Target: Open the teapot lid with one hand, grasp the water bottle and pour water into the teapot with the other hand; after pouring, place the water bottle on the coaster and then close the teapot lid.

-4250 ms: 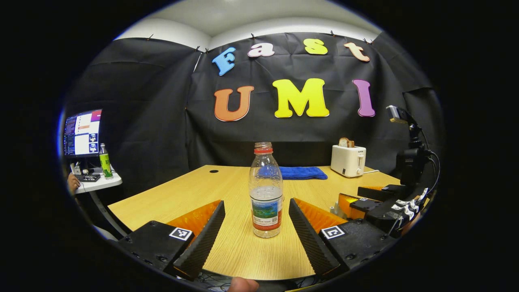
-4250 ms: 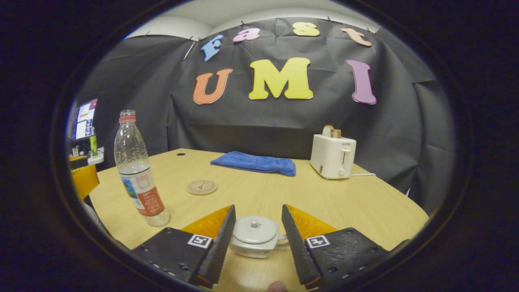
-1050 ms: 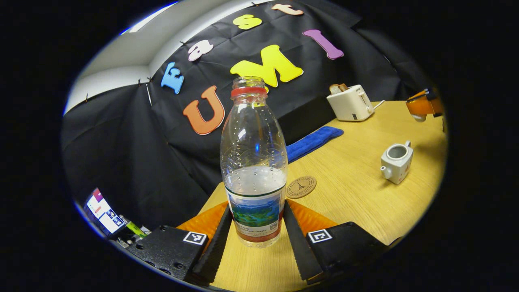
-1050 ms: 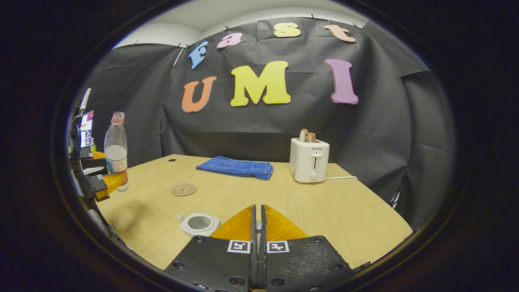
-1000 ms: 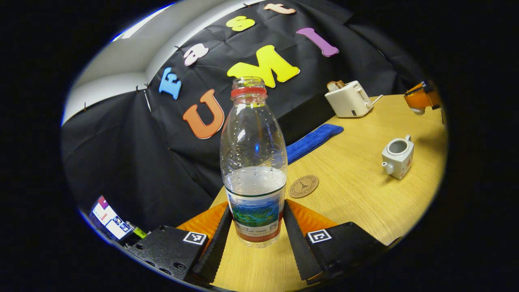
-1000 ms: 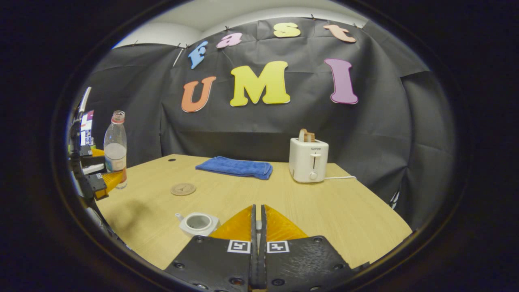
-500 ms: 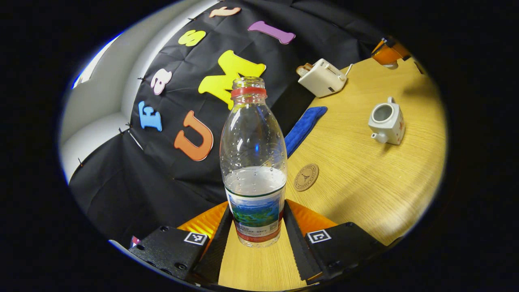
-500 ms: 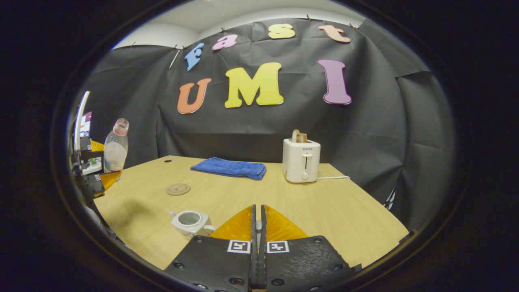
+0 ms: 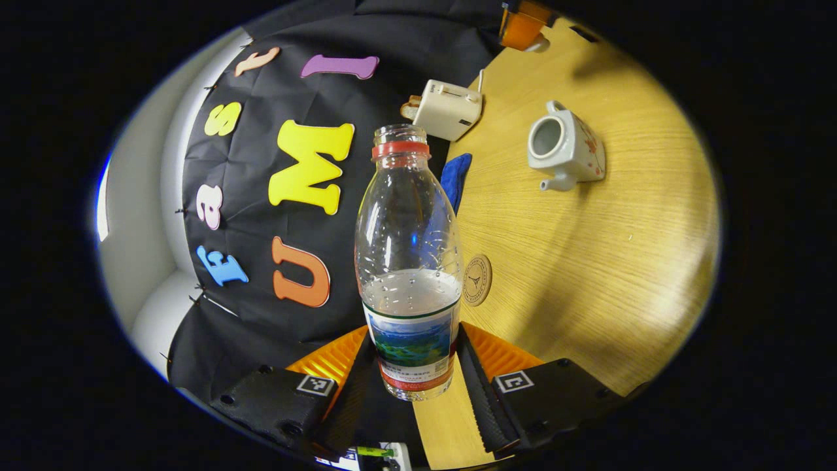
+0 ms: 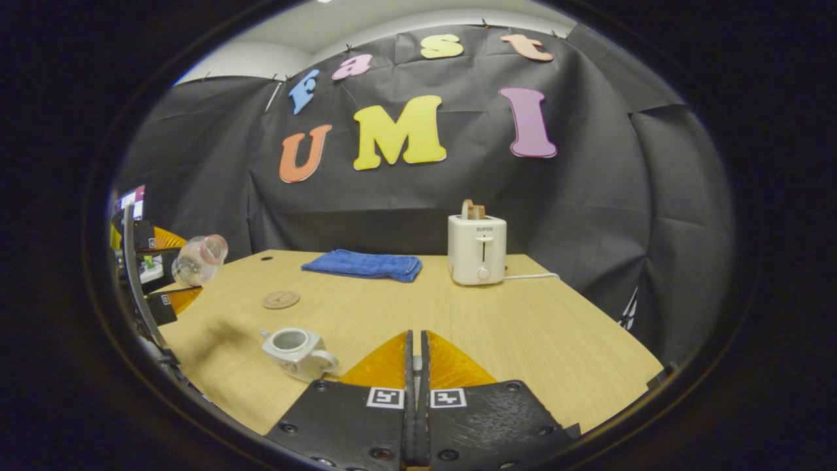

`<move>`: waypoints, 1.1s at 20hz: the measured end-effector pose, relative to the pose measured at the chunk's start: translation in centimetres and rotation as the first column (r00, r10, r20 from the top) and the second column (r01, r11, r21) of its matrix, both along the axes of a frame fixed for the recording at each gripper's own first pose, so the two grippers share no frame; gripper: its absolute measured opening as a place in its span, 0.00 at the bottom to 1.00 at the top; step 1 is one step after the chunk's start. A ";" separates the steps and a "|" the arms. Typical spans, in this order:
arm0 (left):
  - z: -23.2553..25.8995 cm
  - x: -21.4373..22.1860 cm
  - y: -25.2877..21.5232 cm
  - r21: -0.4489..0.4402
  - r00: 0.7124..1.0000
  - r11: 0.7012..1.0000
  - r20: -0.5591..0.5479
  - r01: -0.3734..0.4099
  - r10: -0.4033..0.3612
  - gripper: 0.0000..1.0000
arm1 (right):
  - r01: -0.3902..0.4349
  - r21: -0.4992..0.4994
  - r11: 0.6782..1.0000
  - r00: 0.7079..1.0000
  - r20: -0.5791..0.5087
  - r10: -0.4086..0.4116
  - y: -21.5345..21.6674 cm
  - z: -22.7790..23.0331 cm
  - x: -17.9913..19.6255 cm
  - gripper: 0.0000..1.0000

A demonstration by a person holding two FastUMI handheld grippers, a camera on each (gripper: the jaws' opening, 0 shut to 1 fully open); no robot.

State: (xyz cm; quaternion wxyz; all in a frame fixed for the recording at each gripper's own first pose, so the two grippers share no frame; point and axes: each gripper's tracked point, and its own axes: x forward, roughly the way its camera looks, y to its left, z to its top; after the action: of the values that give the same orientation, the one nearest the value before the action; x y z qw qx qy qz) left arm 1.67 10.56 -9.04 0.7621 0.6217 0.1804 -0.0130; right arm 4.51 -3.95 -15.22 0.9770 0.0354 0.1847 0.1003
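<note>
Left gripper point(image 9: 410, 386) holding the water bottle point(image 9: 408, 261), fingers pinching its label from both sides. No cap on the bottle, water up to about the top of the label, bottle lifted off the counter point(image 9: 614, 261) and tipped over sideways in the right gripper view, mouth toward the teapot. Open teapot point(image 9: 565, 147) at 1 o'clock from the bottle in the left gripper view, no lid on it, standing on the counter. Round coaster point(image 9: 477, 280) just beside the bottle at 3 o'clock, flat on the counter. Toaster point(image 9: 446, 118) and blue cloth point(image 9: 454, 178) farther back near the wall. Right gripper point(image 10: 414, 386) at 6 o'clock in its own view, fingers pressed together on something small and pale, likely the lid, too hidden to tell. Teapot there at 9 o'clock from the fingers.
</note>
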 end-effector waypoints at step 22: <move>-1.3 1.8 -2.2 0.330 0.987 0.939 -0.154 0.094 -0.044 0.74 | 0.017 -0.003 1.000 1.000 -0.001 -0.017 -2.1 -1.2 -1.4 0.00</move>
State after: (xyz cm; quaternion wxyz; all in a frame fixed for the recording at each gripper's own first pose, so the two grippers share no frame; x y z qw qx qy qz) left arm 3.42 8.40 -10.31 0.6290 0.7458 0.2129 -0.0539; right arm 3.15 -6.05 -16.43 0.9778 0.0355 0.1852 0.0915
